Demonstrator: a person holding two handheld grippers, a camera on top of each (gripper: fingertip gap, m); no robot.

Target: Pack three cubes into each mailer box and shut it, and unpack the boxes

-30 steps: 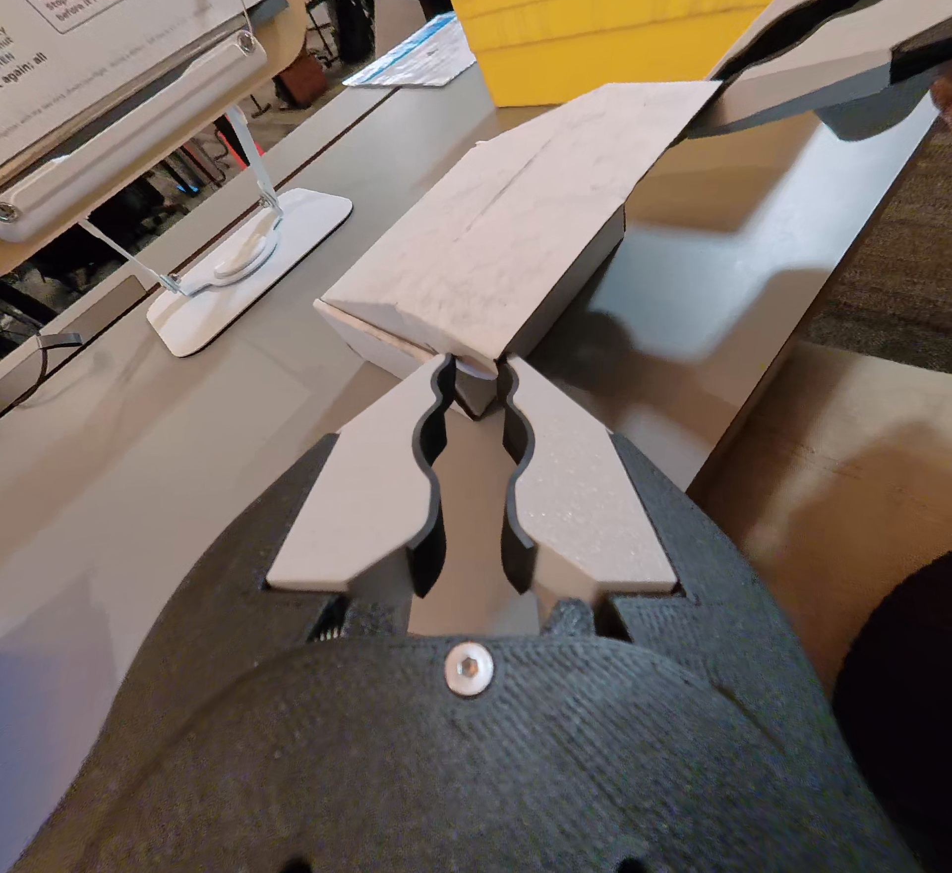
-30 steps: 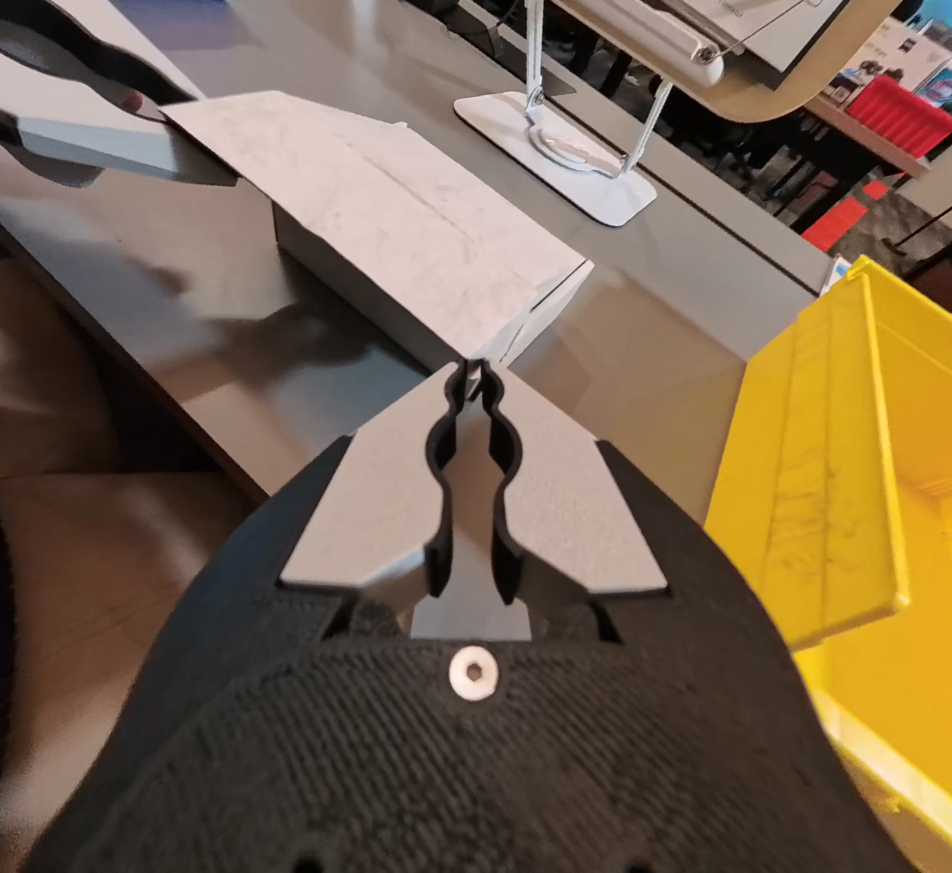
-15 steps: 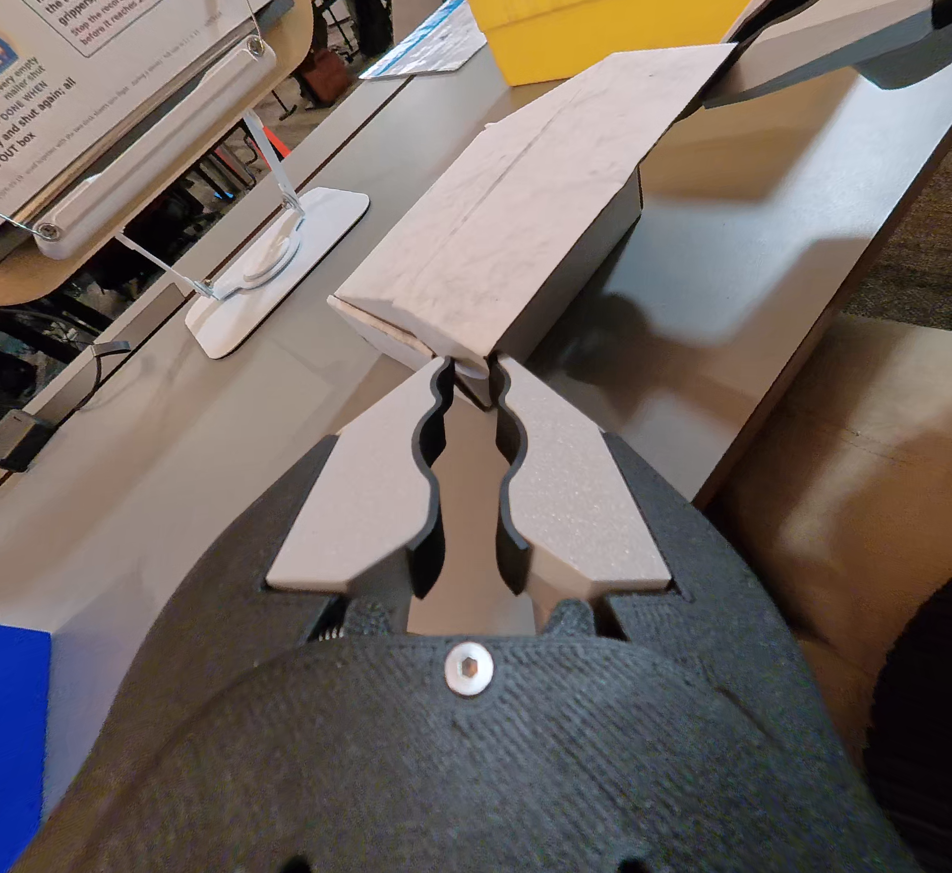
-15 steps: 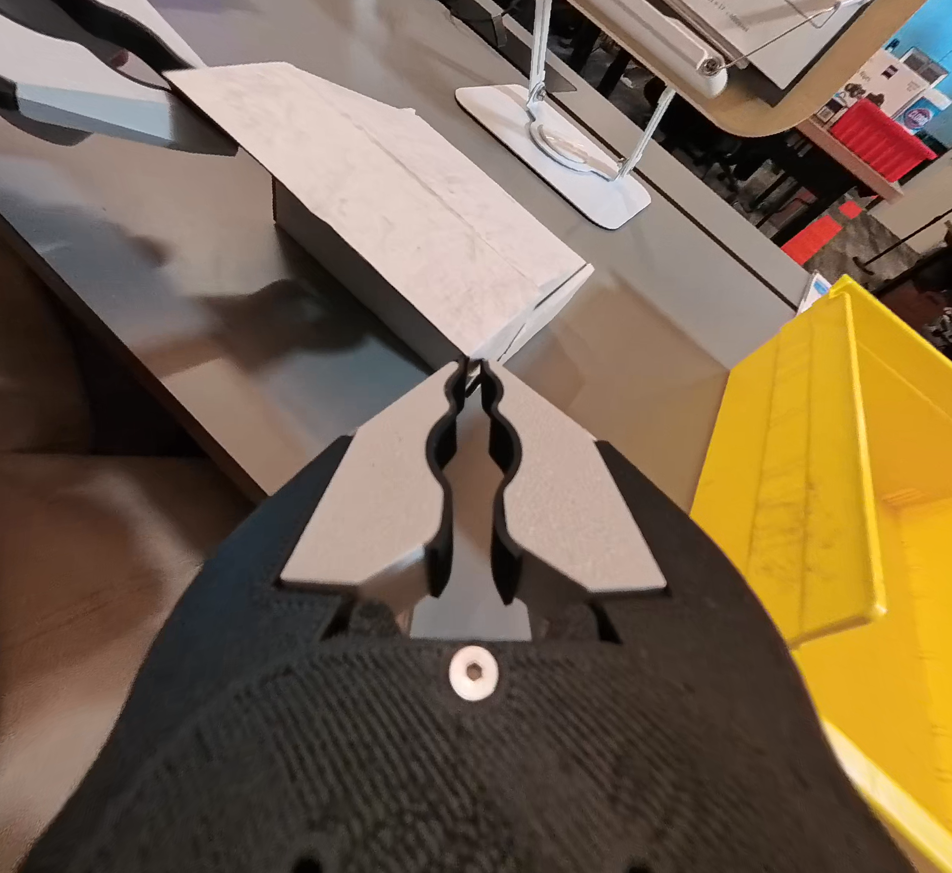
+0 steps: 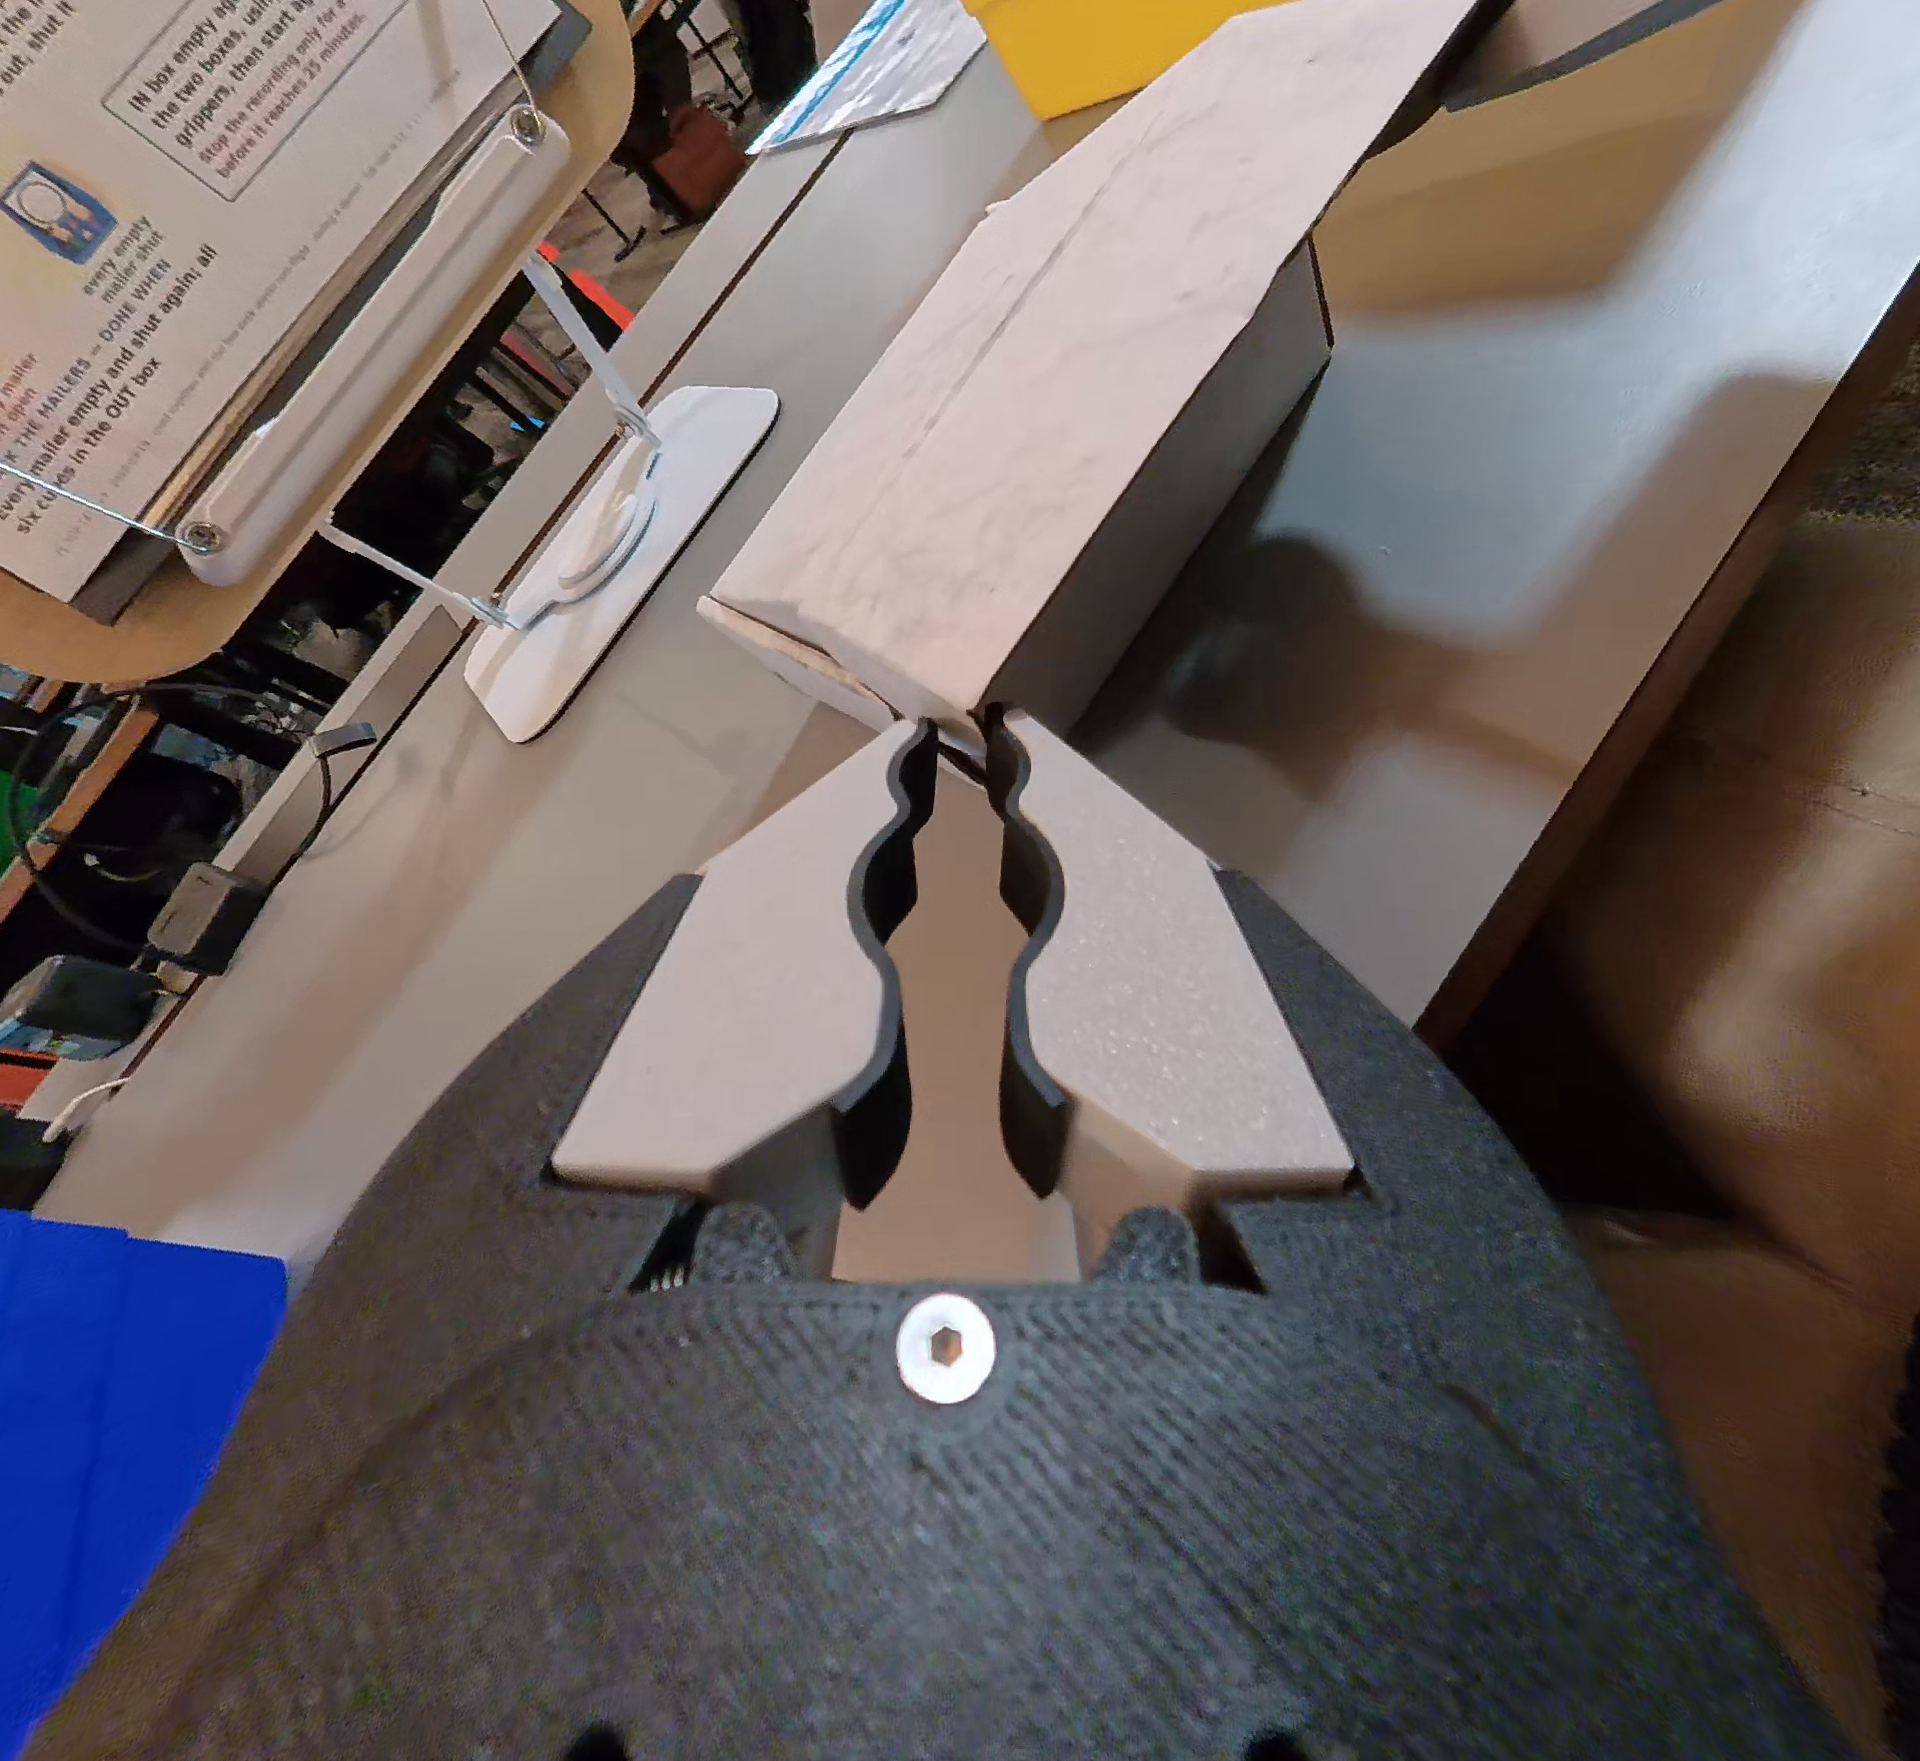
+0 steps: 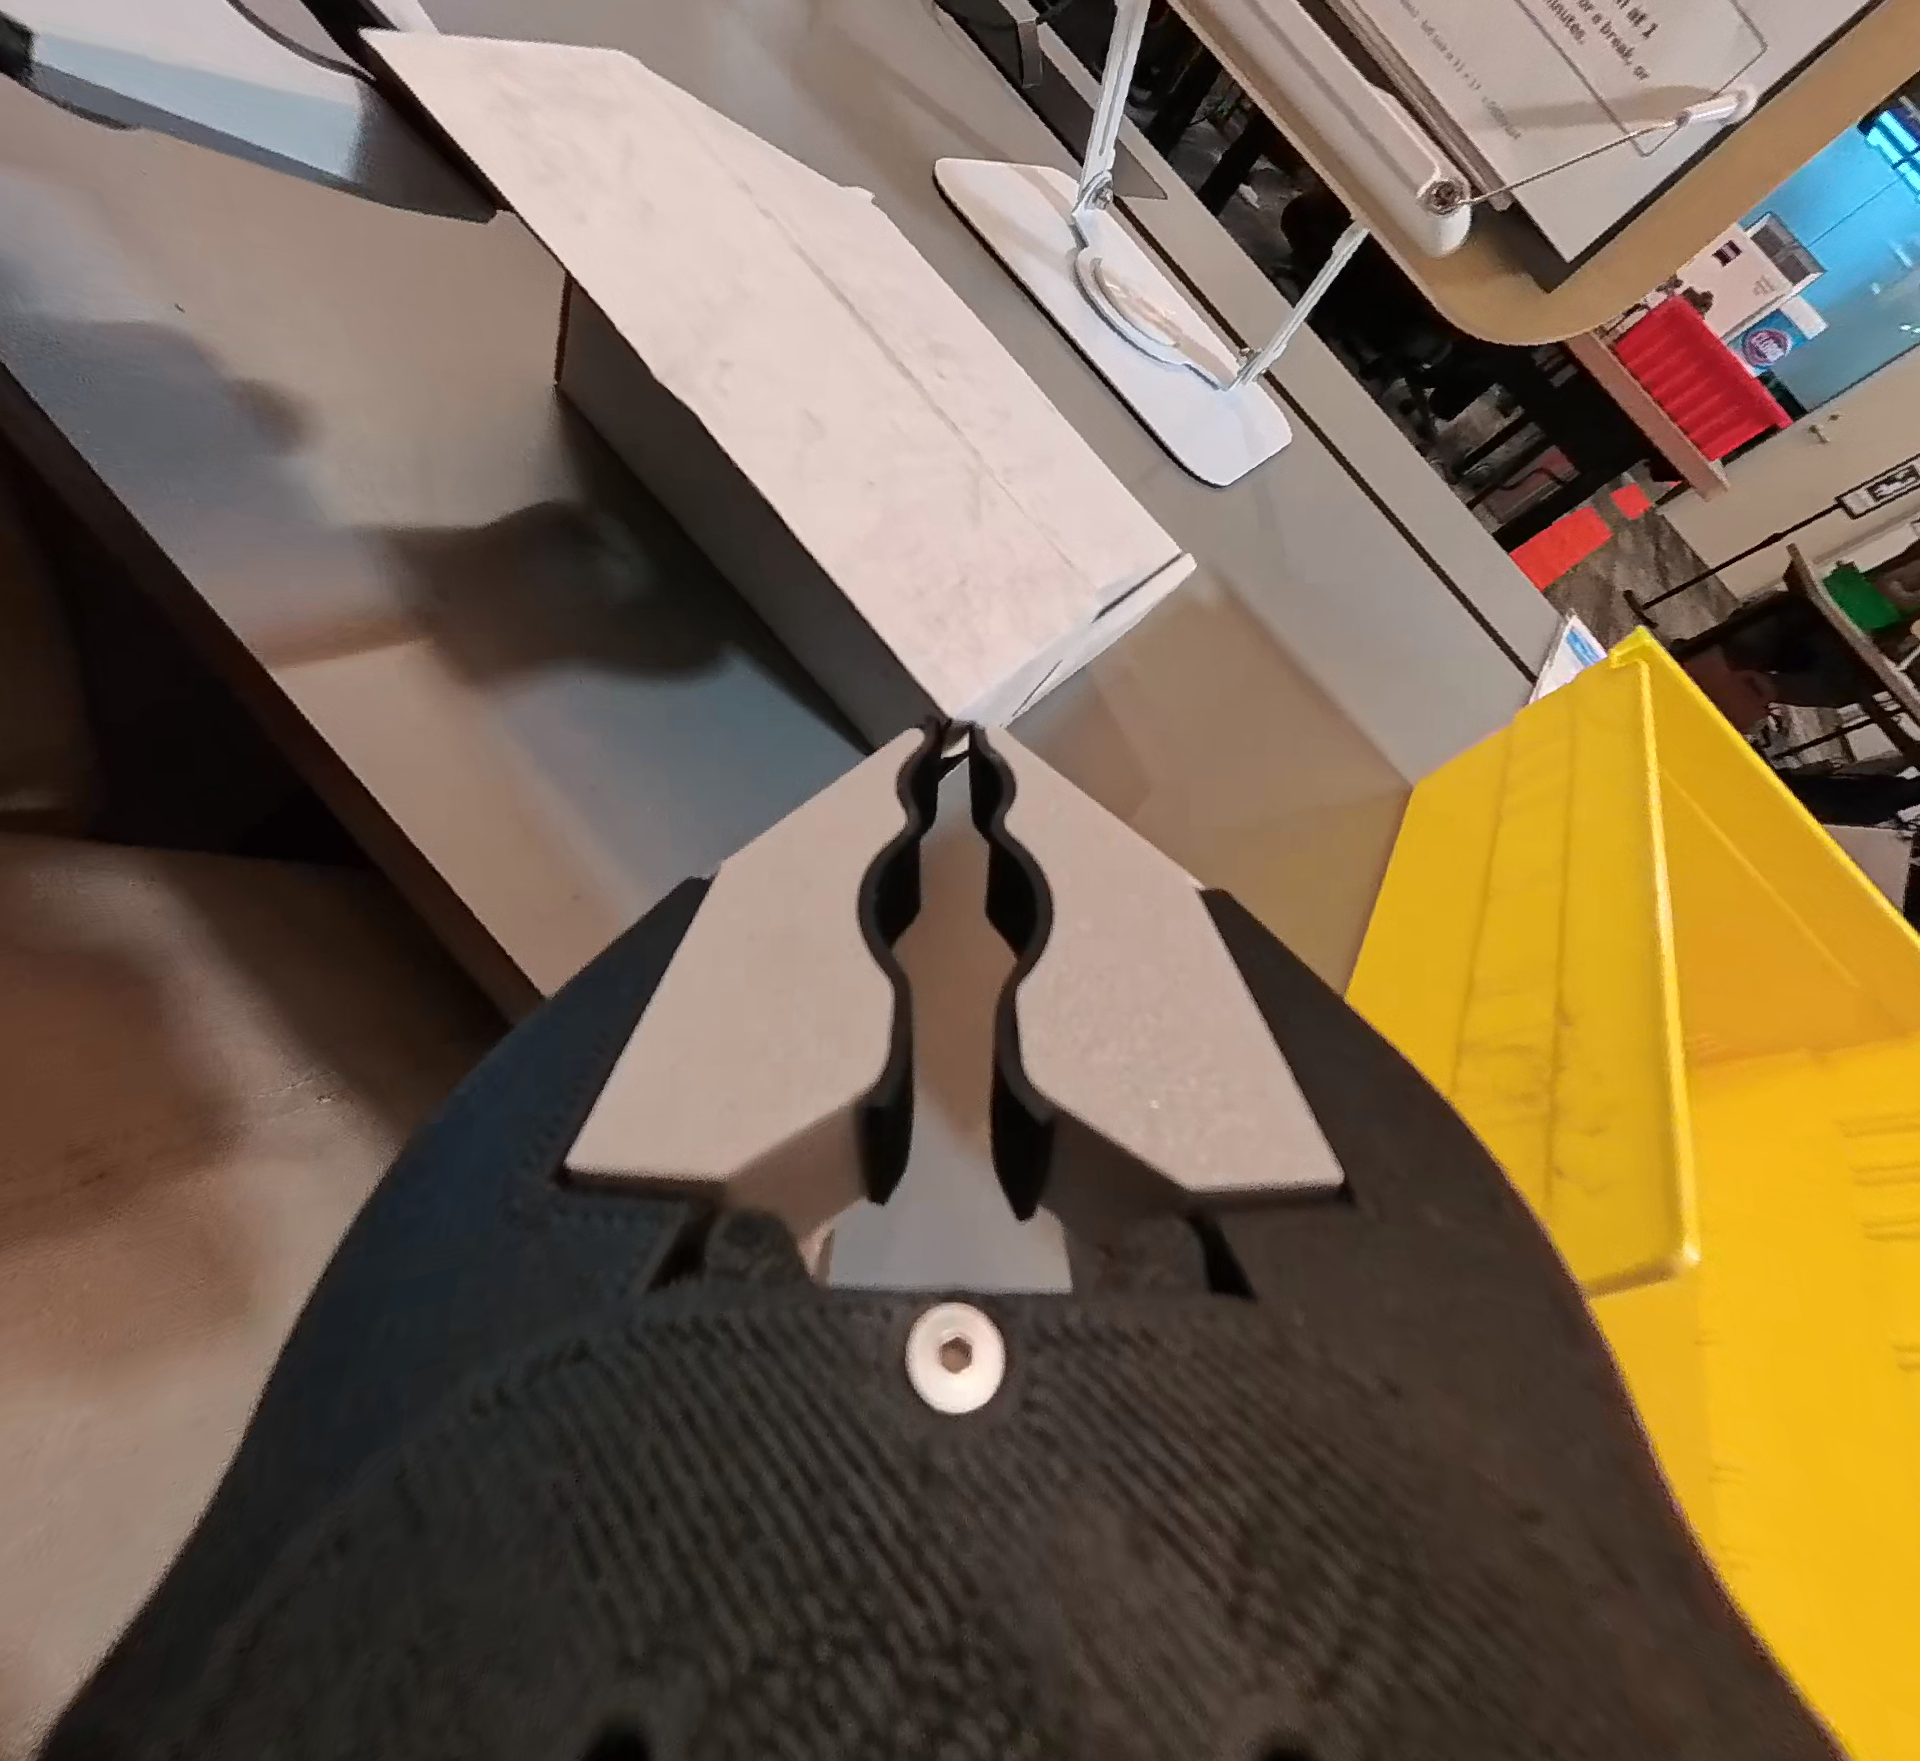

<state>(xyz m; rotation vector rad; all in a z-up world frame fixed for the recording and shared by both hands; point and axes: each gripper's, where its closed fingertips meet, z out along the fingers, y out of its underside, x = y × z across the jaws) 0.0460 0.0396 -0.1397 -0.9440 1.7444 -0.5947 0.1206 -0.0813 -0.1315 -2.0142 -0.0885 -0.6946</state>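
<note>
So the white mailer box [image 5: 1049,423] is pinched at both ends rn, one gripper per end. Left gripper [image 5: 961,735] has its tips nearly together on the near corner of the box's lid, w/ a thin bit of card between them. Right gripper [image 6: 951,737] is doing the same on the opposite corner, tips squeezed on the lid edge. In the left wrist view you can see the right one clamped at the far end, and vice versa.

Key thing imo: the box's long axis runs straight from one claw to the other, so each gripper looks down its length. Neither's really nearer, they're symmetric.

Taking the box as the landmark: yellow bin [image 6: 1621,984] sits just past its right-gripper end, the white stand [image 5: 623,558] holding the instruction sheet is off its far side, a blue bin [image 5: 114,1462] lies beyond the left-gripper end. The box is over the grey table [image 5: 416,880], near the front edge; can't tell if the bottom's touching or lifted.

Lid looks down but not fully tucked, there's a gap at the corner. Can't see inside, so no idea abt cubes. My guess is a two-handed carry toward the yellow bin, both ends need to move together or the lid flexes.
</note>
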